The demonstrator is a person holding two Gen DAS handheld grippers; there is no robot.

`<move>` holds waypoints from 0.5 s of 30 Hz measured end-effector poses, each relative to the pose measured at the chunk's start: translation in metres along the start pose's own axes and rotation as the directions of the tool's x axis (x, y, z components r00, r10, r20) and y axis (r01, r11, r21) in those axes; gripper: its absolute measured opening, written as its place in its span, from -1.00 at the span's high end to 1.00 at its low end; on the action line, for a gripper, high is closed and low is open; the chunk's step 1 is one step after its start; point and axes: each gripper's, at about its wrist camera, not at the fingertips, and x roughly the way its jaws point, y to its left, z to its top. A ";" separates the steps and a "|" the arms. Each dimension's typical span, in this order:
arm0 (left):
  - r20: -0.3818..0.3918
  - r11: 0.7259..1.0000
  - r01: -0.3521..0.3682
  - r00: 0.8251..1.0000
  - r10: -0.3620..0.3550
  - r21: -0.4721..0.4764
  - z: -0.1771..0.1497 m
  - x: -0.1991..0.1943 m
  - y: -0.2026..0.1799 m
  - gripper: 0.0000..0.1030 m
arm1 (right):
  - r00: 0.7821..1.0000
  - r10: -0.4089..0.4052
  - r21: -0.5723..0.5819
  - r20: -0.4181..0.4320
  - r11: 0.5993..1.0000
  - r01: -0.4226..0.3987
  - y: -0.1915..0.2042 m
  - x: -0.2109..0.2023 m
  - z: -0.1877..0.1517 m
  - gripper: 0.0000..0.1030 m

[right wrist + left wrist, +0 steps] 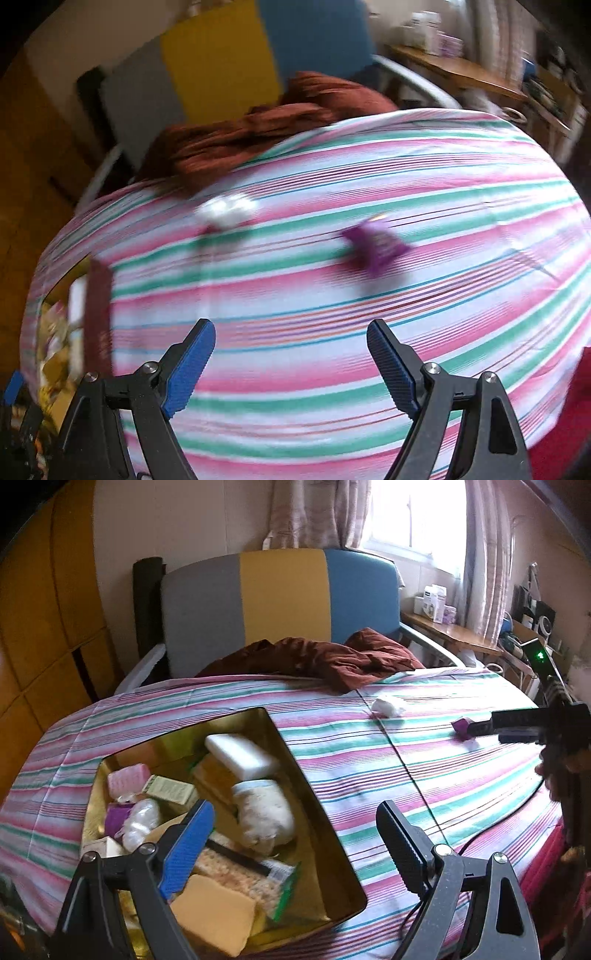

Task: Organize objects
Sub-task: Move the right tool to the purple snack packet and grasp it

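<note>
Both tongs gaped wide, empty: left gripper [295,834] over the tin [314,794] (already crowded), right gripper [291,354] with the purple packet [376,247] at one o'clock.

**Handheld grippers: build and finish**

Left gripper [295,834]: black speckled plastic arms, silver pivot screws, one ribbed blue pad, one ribbed black pad. Right gripper [291,358]: matching black arms, silver screws, both pads ribbed blue. Green indicator light [540,655] on right unit's body.
</note>
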 end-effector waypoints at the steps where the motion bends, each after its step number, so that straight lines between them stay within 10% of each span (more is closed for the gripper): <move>1: -0.004 1.000 0.005 1.000 -0.005 0.003 0.001 0.002 -0.002 -0.75 | 1.000 -0.015 0.024 0.000 1.000 0.015 -0.011 0.001 0.005 -0.67; 9: -0.031 0.999 0.037 0.999 -0.036 0.022 0.012 0.018 -0.016 -0.75 | 0.999 -0.048 0.222 0.013 0.974 0.044 -0.079 0.013 0.041 -0.67; 15: -0.056 0.996 0.078 0.996 -0.075 0.040 0.024 0.031 -0.033 -0.75 | 0.999 -0.054 -0.005 -0.002 0.999 0.054 -0.049 0.039 0.059 -0.66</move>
